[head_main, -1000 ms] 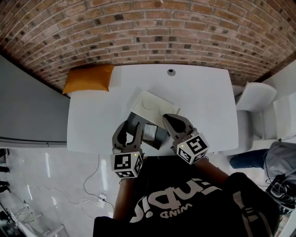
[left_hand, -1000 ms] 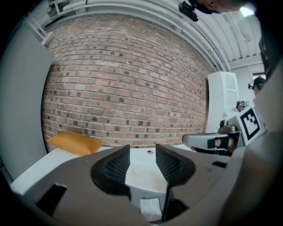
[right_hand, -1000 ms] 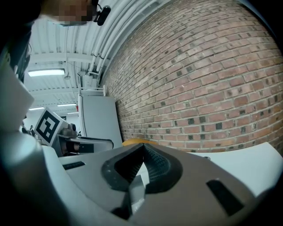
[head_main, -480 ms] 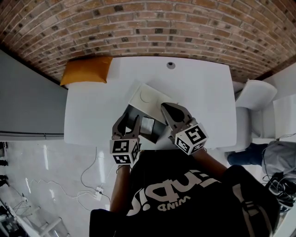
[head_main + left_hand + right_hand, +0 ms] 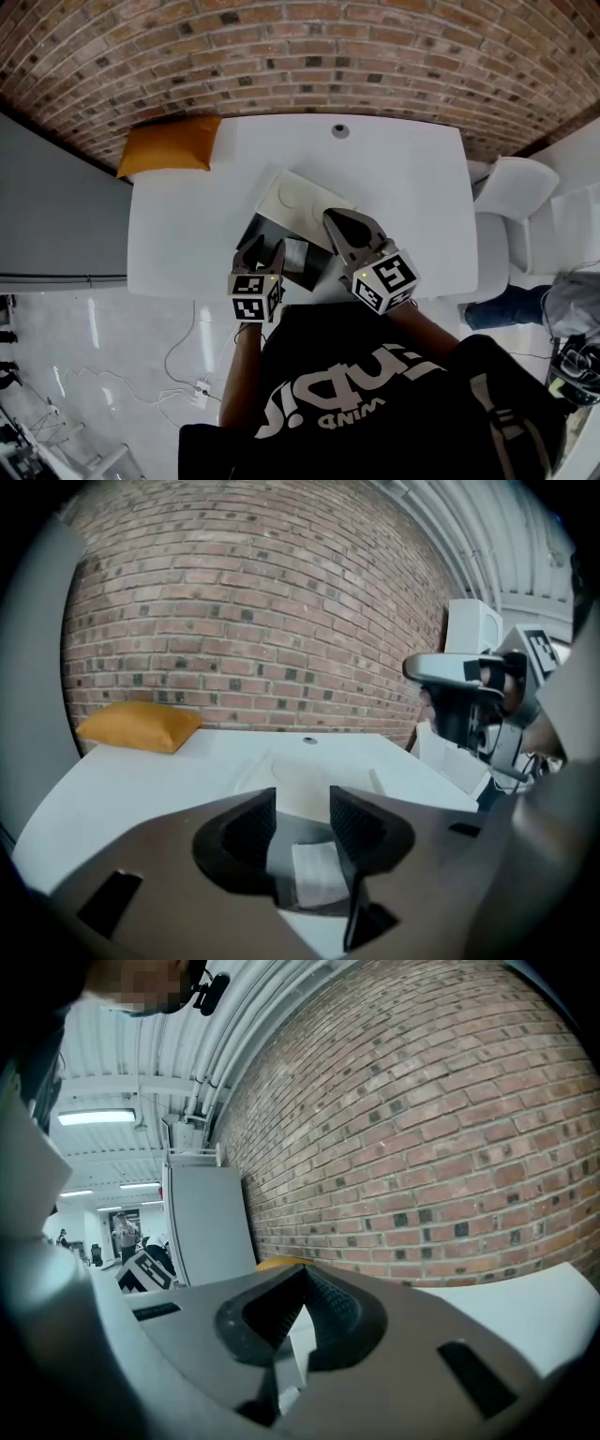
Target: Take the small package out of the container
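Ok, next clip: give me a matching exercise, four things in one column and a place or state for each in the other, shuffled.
Things:
1. orange cushion
2. small package
3. left claw
4. right claw

Places or states:
A. jaws shut
B. inside the dark container
C. at the far left corner of the white table
D. jaws apart, gripping nothing

Pairs: 1-C, 2-B, 3-D, 4-A
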Demonstrator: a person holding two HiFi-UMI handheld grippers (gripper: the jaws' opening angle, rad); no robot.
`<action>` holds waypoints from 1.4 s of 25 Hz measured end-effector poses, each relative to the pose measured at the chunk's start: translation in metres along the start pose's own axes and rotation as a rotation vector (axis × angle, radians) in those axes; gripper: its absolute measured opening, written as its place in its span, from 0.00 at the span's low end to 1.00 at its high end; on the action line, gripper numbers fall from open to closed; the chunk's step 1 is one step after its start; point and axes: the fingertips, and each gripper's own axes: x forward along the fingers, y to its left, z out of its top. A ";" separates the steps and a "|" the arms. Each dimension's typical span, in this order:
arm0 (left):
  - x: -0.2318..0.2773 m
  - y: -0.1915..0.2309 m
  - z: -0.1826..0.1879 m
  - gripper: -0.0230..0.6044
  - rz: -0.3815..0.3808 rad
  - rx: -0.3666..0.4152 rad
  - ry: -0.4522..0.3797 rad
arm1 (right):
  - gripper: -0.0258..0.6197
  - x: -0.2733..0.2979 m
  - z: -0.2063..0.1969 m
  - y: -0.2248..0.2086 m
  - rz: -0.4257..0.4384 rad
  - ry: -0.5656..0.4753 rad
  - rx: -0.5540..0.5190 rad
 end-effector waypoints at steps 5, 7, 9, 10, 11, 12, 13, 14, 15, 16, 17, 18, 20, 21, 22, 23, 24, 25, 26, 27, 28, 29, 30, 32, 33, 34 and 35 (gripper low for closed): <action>0.017 -0.001 -0.024 0.30 -0.031 -0.024 0.077 | 0.04 -0.001 0.000 -0.001 -0.002 -0.002 -0.008; 0.022 -0.002 -0.033 0.30 -0.038 -0.017 0.103 | 0.04 -0.002 -0.002 -0.001 -0.003 -0.001 -0.006; 0.027 -0.003 -0.040 0.30 -0.042 -0.007 0.128 | 0.04 -0.002 -0.002 -0.001 -0.003 -0.002 -0.008; 0.030 -0.003 -0.044 0.30 -0.043 0.000 0.143 | 0.04 -0.001 -0.001 -0.002 -0.003 -0.003 -0.007; 0.032 -0.003 -0.047 0.30 -0.045 0.006 0.159 | 0.04 -0.001 -0.001 -0.002 -0.004 -0.003 -0.005; 0.035 -0.003 -0.050 0.30 -0.048 0.011 0.175 | 0.04 -0.001 0.000 -0.003 -0.005 -0.003 -0.004; 0.037 -0.003 -0.054 0.30 -0.052 0.013 0.191 | 0.04 0.000 0.000 -0.003 -0.006 -0.001 -0.002; 0.040 -0.004 -0.057 0.30 -0.057 0.013 0.208 | 0.04 0.000 -0.001 -0.003 -0.008 0.002 0.003; 0.043 -0.004 -0.061 0.30 -0.061 0.015 0.229 | 0.04 0.000 -0.002 -0.004 -0.009 0.005 0.007; 0.045 -0.004 -0.065 0.30 -0.064 0.020 0.250 | 0.04 0.000 -0.004 -0.004 -0.009 0.006 0.009; 0.048 -0.004 -0.069 0.30 -0.067 0.028 0.271 | 0.04 0.000 -0.005 -0.004 -0.008 0.006 0.009; 0.050 -0.004 -0.072 0.30 -0.071 0.036 0.289 | 0.04 0.000 -0.005 -0.004 -0.008 0.007 0.008; 0.054 -0.005 -0.076 0.30 -0.079 0.051 0.317 | 0.04 0.000 -0.005 -0.005 -0.008 0.007 0.006; 0.056 -0.006 -0.077 0.30 -0.080 0.059 0.329 | 0.04 0.000 -0.005 -0.006 -0.009 0.007 0.008; 0.057 -0.006 -0.079 0.30 -0.079 0.068 0.341 | 0.04 0.000 -0.005 -0.006 -0.010 0.007 0.011; 0.059 -0.005 -0.080 0.30 -0.079 0.077 0.354 | 0.04 0.000 -0.005 -0.007 -0.012 0.007 0.013; 0.060 -0.005 -0.082 0.30 -0.082 0.084 0.369 | 0.04 0.000 -0.006 -0.008 -0.012 0.007 0.014; 0.062 -0.006 -0.083 0.30 -0.088 0.087 0.385 | 0.04 0.001 -0.006 -0.008 -0.012 0.008 0.014; 0.063 -0.007 -0.084 0.30 -0.095 0.087 0.399 | 0.04 0.001 -0.005 -0.008 -0.011 0.008 0.014; 0.064 -0.007 -0.085 0.30 -0.102 0.088 0.412 | 0.04 0.002 -0.005 -0.008 -0.010 0.008 0.012; 0.066 -0.007 -0.085 0.30 -0.105 0.091 0.424 | 0.04 0.002 -0.004 -0.008 -0.008 0.007 0.009; 0.067 -0.006 -0.087 0.30 -0.107 0.097 0.437 | 0.04 0.003 -0.003 -0.008 -0.006 0.007 0.006; 0.069 -0.006 -0.089 0.30 -0.108 0.107 0.452 | 0.04 0.003 -0.003 -0.008 -0.005 0.008 0.005; 0.072 -0.003 -0.094 0.30 -0.101 0.133 0.480 | 0.04 0.004 -0.003 -0.009 -0.004 0.010 0.008; 0.073 -0.002 -0.097 0.30 -0.095 0.147 0.491 | 0.04 0.005 -0.003 -0.010 -0.003 0.010 0.009; 0.075 -0.001 -0.100 0.30 -0.092 0.159 0.504 | 0.04 0.006 -0.003 -0.010 -0.002 0.009 0.010; 0.076 -0.001 -0.105 0.30 -0.097 0.167 0.521 | 0.04 0.007 -0.003 -0.011 -0.001 0.009 0.012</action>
